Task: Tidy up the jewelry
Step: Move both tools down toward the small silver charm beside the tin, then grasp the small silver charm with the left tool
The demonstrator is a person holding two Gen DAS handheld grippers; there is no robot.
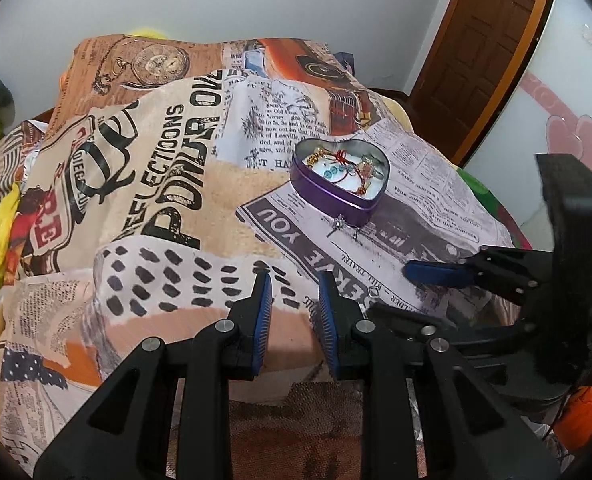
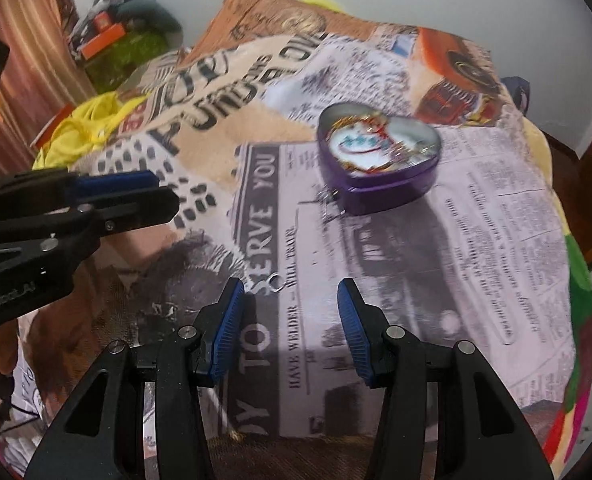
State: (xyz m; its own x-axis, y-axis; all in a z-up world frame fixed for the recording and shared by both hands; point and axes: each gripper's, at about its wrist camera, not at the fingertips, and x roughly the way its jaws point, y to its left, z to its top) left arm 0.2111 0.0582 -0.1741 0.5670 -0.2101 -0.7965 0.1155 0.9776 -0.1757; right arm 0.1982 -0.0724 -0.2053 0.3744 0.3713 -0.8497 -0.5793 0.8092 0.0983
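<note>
A purple heart-shaped tin sits open on the newspaper-print cloth, with several pieces of jewelry inside. It also shows in the right wrist view. A small silver piece lies on the cloth against the tin's near side, also seen in the right wrist view. A small silver ring lies nearer, just ahead of my right gripper, next to its left finger. My left gripper is open and empty, to the left of the ring. My right gripper is open and empty.
The printed cloth drapes over a raised surface and falls off at the edges. Yellow fabric and a green pile lie at the left. A brown door stands at the back right.
</note>
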